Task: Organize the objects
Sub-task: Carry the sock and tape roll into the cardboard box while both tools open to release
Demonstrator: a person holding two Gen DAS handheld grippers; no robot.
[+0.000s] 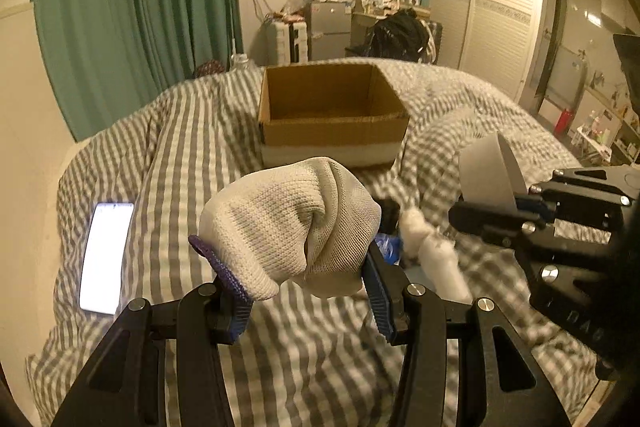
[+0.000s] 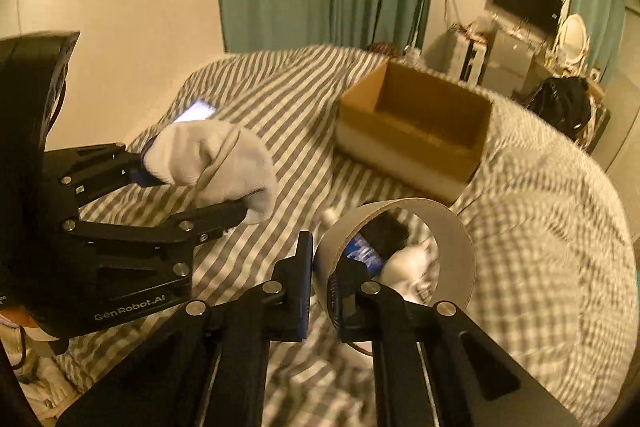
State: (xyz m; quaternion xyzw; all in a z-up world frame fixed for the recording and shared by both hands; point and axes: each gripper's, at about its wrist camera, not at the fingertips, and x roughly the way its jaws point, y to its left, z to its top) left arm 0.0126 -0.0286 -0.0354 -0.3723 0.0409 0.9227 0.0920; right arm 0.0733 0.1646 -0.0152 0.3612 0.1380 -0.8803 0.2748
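My left gripper (image 1: pixel 304 279) is shut on a bunched white knit glove (image 1: pixel 296 223) with a purple cuff, held above the striped bed; it also shows in the right wrist view (image 2: pixel 212 163). My right gripper (image 2: pixel 320 267) is shut on the wall of a grey cardboard ring (image 2: pixel 400 259), one finger inside and one outside; the ring shows in the left wrist view (image 1: pixel 488 167) too. An open, empty cardboard box (image 1: pixel 332 111) stands ahead on the bed (image 2: pixel 416 131). Small white, blue and black items (image 1: pixel 424 247) lie on the bed between the grippers, blurred.
A lit phone (image 1: pixel 106 255) lies on the striped duvet (image 1: pixel 192 147) at the left. Green curtains, a TV, a fridge and a wardrobe stand beyond the bed.
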